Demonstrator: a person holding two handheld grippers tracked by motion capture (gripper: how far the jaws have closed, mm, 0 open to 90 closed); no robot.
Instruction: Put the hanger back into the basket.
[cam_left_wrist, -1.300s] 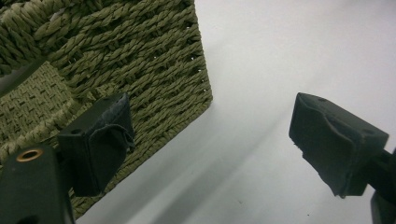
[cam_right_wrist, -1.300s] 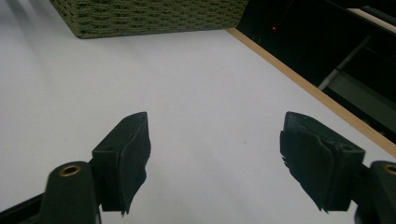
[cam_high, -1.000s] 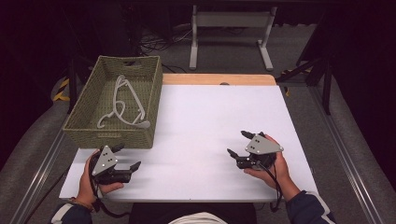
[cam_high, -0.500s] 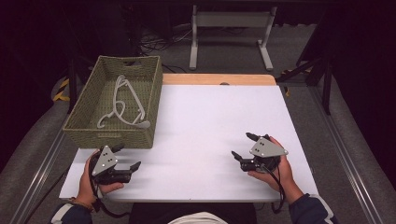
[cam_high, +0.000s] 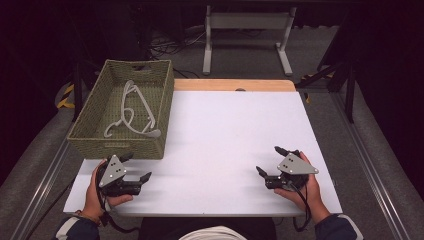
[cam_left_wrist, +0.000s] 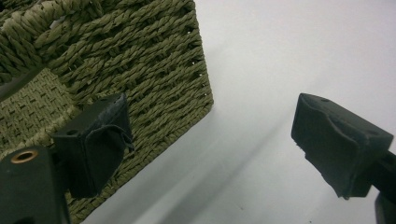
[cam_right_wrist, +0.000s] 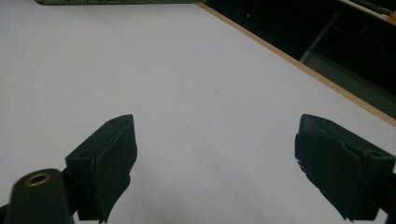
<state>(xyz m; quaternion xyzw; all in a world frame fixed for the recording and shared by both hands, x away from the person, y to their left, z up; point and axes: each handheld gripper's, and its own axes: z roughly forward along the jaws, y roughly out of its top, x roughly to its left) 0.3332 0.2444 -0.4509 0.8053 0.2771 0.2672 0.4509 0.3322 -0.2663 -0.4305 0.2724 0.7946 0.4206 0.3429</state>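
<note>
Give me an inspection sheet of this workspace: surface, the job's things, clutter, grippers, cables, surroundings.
Surface: white table top with a wooden strip along its far edge, bare in the middle.
Job's things: green woven basket at the table's left; a pale clothes hanger lies inside it.
Clutter: nothing seen.
Grippers: left gripper close to the basket's near wall, jaws open, nothing between them. Right gripper at the near right, jaws have just been opening, nothing between them.
Cables: a dark cable trails from the right gripper along the wrist; loose cables on the floor beyond the table.
Surroundings: dark room, grey floor, a pale metal stand behind the table.
</note>
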